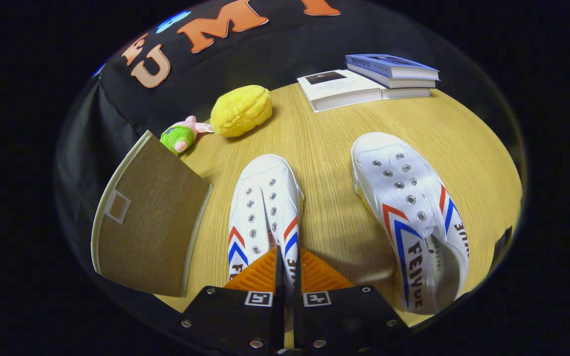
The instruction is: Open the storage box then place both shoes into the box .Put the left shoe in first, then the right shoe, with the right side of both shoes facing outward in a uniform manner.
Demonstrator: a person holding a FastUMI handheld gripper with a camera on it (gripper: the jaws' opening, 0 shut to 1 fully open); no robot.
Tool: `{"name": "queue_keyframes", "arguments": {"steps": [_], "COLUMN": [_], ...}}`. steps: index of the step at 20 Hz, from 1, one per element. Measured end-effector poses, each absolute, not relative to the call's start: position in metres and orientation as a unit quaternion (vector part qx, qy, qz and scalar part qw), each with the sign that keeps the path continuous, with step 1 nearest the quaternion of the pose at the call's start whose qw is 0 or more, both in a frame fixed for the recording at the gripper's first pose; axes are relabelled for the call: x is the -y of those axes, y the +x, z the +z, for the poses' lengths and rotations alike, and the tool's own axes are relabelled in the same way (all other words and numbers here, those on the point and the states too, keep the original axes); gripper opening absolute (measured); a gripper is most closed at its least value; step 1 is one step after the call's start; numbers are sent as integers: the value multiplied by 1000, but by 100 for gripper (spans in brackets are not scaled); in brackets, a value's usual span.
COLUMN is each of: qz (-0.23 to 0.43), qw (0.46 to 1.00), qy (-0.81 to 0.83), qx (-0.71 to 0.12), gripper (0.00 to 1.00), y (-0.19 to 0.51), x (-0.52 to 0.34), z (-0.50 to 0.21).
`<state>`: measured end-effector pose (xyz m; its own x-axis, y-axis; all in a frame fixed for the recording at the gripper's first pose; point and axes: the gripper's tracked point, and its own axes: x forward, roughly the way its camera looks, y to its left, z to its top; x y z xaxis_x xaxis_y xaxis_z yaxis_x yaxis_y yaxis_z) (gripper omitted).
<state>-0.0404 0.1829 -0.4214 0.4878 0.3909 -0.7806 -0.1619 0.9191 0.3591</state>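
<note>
Nearest the camera, at the bottom centre of the frame, we recorded the gripper [287, 269], its two fingers drawn almost together, with the side wall of the left shoe [264, 210] caught in the narrow slit between them; we judged both pads to be pressing on that wall, though the contact itself lay partly hidden. The left shoe ran straight ahead of the fingers, heel end at the pads and toe pointing up the frame, so its long axis lay in line with the gripper's own. The right shoe [413, 217] lay at the right of the frame, apart from the left one, toe toward the upper centre and heel toward the lower right, tilted onto its side so that the lettered flank showed. At the left of the frame we noted the storage box [149, 232], a brown fabric panel of it leaning just beside the left shoe; whether it stood fully open we could not tell. The relation governing the coming move, in our judgement, was that the box lay to the left of the held shoe. On the wooden table [334, 143] beyond: a yellow plush toy [241, 110], a small green and pink toy [180, 136], and books [369, 81] at the upper right.
</note>
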Motion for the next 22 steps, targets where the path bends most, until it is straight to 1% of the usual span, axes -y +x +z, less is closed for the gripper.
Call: {"name": "queue_keyframes", "arguments": {"steps": [2, 5, 8, 11, 17, 22], "qz": [155, 131, 116, 112, 153, 200], "qw": [853, 861, 873, 891, 901, 898], "qy": [141, 156, 190, 188, 206, 187], "qx": [-477, -466, -433, -398, -350, -345], "gripper": [1, 0, 0, 0, 0, 0], "y": [-39, -38, -22, -12, -13, -28], "x": [-183, -179, -180, -189, -273, -354], "z": [-417, -396, -354, -304, -222, -208]}}
